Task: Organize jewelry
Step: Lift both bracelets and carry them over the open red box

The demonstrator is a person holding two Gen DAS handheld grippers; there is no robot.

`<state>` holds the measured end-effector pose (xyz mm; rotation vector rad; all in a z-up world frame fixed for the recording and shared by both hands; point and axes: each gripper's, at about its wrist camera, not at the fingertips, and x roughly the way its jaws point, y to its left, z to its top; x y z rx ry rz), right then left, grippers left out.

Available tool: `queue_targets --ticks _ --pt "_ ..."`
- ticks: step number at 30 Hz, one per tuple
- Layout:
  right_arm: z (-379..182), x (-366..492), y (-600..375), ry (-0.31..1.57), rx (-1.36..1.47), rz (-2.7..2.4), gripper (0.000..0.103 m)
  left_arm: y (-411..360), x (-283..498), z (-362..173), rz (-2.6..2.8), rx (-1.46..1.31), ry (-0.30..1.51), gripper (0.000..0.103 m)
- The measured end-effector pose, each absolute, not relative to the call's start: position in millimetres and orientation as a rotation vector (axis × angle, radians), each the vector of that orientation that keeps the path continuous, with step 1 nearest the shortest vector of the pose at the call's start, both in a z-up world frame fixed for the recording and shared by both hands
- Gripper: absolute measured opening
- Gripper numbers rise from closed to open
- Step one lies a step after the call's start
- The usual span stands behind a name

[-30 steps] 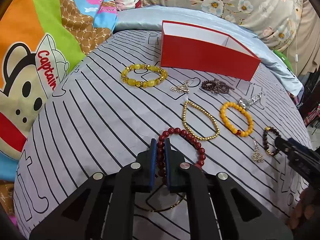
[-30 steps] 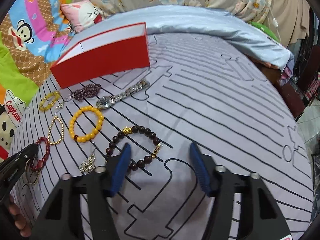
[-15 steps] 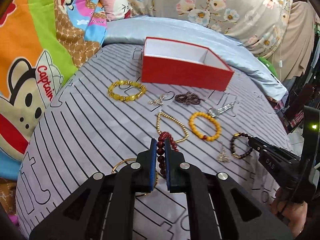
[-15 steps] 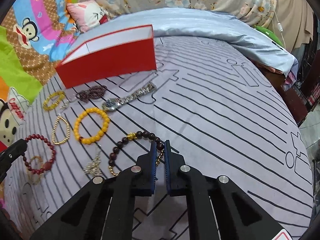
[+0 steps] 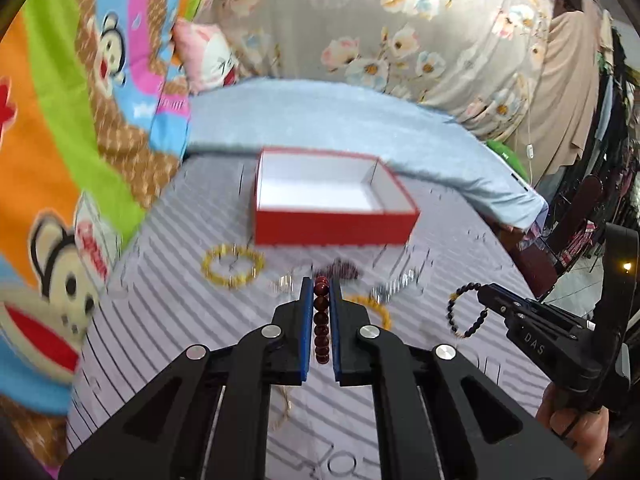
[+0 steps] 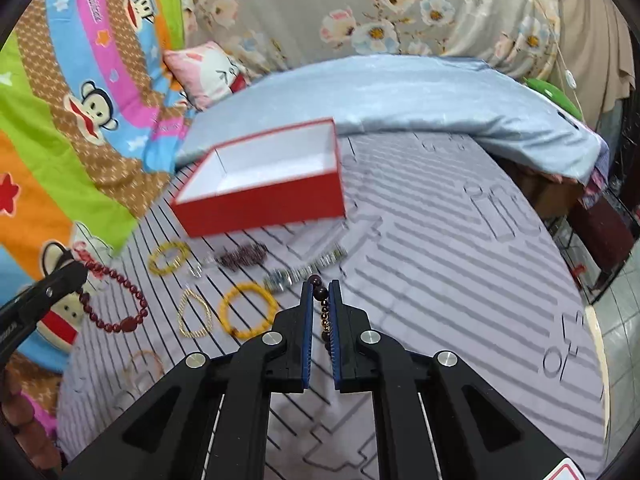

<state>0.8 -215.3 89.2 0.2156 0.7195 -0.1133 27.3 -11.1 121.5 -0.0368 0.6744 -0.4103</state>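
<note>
Both grippers are up off the bed, each with a bracelet pinched between its blue pads. The left gripper is clamped on a red bead bracelet, a loop of round, glossy dark-red beads that hangs free from its tip. The right gripper grips a dark bead bracelet, near-black round beads with a few small gold ones strung in; it dangles as an open ring.

The rest of the jewelry lies on the bedsheet, a pale grey cloth printed with black lines and blocky outlines. There is a translucent yellow bead bracelet, a tangled heap of tiny maroon beads, a metal link watch, a fine gold bead chain lying in a teardrop shape, an opaque orange bead bracelet and a thin gold bangle.

Beyond them sits a shallow rectangular red box, cardboard, white inside, open at the top. Behind it is a smooth light-blue quilt, a pink cartoon pillow, a bright monkey-print blanket to the left and a grey floral drape along the back.
</note>
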Motion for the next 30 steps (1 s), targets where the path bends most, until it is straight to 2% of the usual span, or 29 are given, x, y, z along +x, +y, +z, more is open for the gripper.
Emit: queue_targets --ticks 8,13,21,30 --pt "130.3 72.9 -219.0 0.672 0.203 -0.035 0.007 -34.7 96.7 162.2 -0.415 0.02 0.594 0.007" --pt "137.0 130.2 -220.4 0.673 0.177 0.002 0.007 -52.4 153.7 166.1 -0.432 0.031 0.589 0.007" --pt "114.6 219.5 -225.2 0.736 0.176 0.046 0.007 -75.5 252.7 128.1 -0.479 -0.009 0.688 0.007" --pt "73.9 271.8 -230.3 0.821 0.152 0.011 0.007 -85.0 303.3 91.1 -0.462 0.019 0.751 0.007"
